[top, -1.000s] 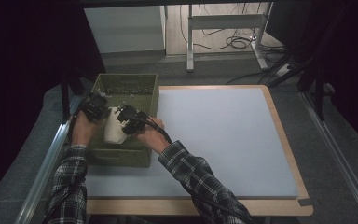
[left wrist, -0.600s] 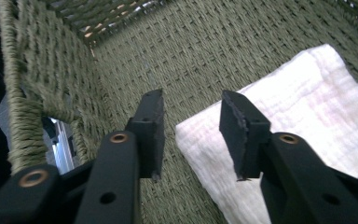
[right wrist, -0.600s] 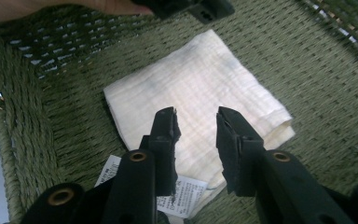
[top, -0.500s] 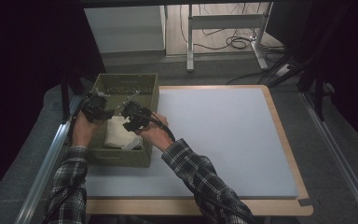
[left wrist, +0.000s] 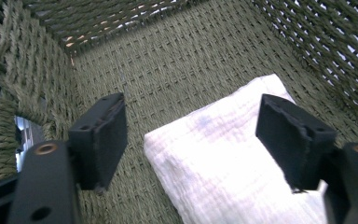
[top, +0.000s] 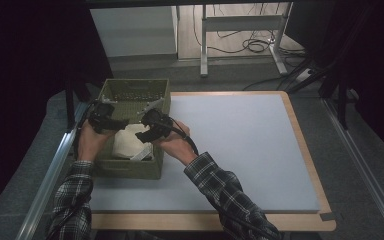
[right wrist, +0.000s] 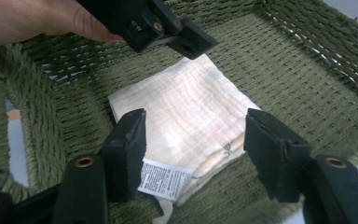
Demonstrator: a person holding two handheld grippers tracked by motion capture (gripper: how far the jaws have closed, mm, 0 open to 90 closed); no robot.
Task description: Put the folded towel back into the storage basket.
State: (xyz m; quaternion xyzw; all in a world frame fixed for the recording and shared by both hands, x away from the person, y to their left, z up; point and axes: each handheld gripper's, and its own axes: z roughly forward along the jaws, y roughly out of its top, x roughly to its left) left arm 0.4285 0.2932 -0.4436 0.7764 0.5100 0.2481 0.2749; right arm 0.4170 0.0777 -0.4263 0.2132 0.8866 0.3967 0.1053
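Note:
A green woven basket (top: 136, 92) stands at the left edge of the table, and a folded cream cloth (top: 129, 141) lies flat on its floor. The right gripper view shows that cloth (right wrist: 186, 121) with a white care label (right wrist: 164, 179) at its near corner. My left gripper (top: 114, 123) hovers over the basket's left side, open, with the cloth (left wrist: 223, 158) below its jaws. My right gripper (top: 152, 131) hangs above the cloth's right part, also open and holding nothing. The left gripper (right wrist: 170, 28) appears across the basket in the right gripper view.
The basket's woven walls (left wrist: 23, 65) rise close around both grippers. A pale grey mat (top: 240, 145) in a wooden frame covers the table to the right. Metal rails (top: 55, 170) run along the table's sides. Table legs and cables (top: 250, 45) sit beyond the far edge.
The cloth has been let go and now lies flat in the basket. My right gripper has lifted slightly off it and stands open; the left one has hardly moved.

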